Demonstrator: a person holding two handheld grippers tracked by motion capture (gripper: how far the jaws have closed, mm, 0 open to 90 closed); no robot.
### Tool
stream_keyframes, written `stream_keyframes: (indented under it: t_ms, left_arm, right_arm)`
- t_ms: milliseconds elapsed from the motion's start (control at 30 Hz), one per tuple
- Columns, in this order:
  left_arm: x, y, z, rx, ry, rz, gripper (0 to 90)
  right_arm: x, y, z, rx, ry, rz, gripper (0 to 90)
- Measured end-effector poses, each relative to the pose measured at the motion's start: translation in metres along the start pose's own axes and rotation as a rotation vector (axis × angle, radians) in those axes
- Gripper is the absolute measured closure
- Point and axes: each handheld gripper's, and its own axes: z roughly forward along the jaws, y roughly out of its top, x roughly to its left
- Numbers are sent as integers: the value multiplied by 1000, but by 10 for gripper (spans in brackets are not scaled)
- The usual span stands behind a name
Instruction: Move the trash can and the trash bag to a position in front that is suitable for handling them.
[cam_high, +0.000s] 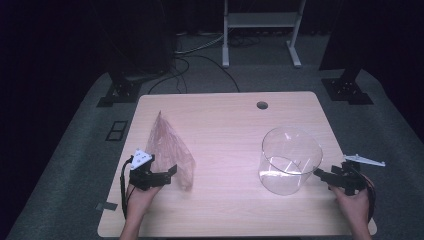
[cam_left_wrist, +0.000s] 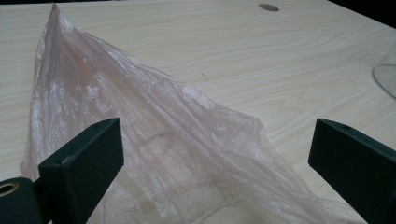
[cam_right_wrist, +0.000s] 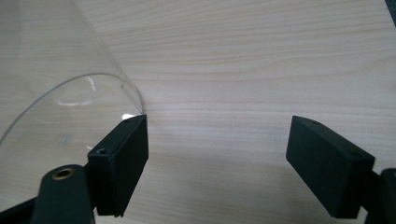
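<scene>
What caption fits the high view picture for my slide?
Two open hand-held grippers on a wooden table: left gripper beside a crumpled plastic bag, right gripper beside a clear container.

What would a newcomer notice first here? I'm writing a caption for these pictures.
A large clear cylindrical container stands on the right of the wooden table, with the open right gripper beside its base. On the left lies a crumpled, pinkish translucent plastic bag, peaked like a tent, with the open left gripper at its near edge.

You see the table (cam_high: 225, 115) bright under overhead light while the room around is dark; glare shines on the clear container (cam_high: 291, 160), and the gripper views are slightly soft.
</scene>
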Motion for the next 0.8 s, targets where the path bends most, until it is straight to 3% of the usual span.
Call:
stream_keyframes:
  t_ms: [300,533,633,800]
  left_arm:
    - [3,-3,0,16,0,-9,19]
    - [5,-3,1,7,13,-8,19]
    - [6,-3,-1,6,17,-10,18]
    - [8,-3,-2,7,22,-12,19]
  right_arm:
    - [2,5,6,2,-12,6,198]
    - [18,12,7,-7,-29,-18,200]
    - [27,16,8,0,-62,-46,223]
    - [38,20,16,24,-52,-65,221]
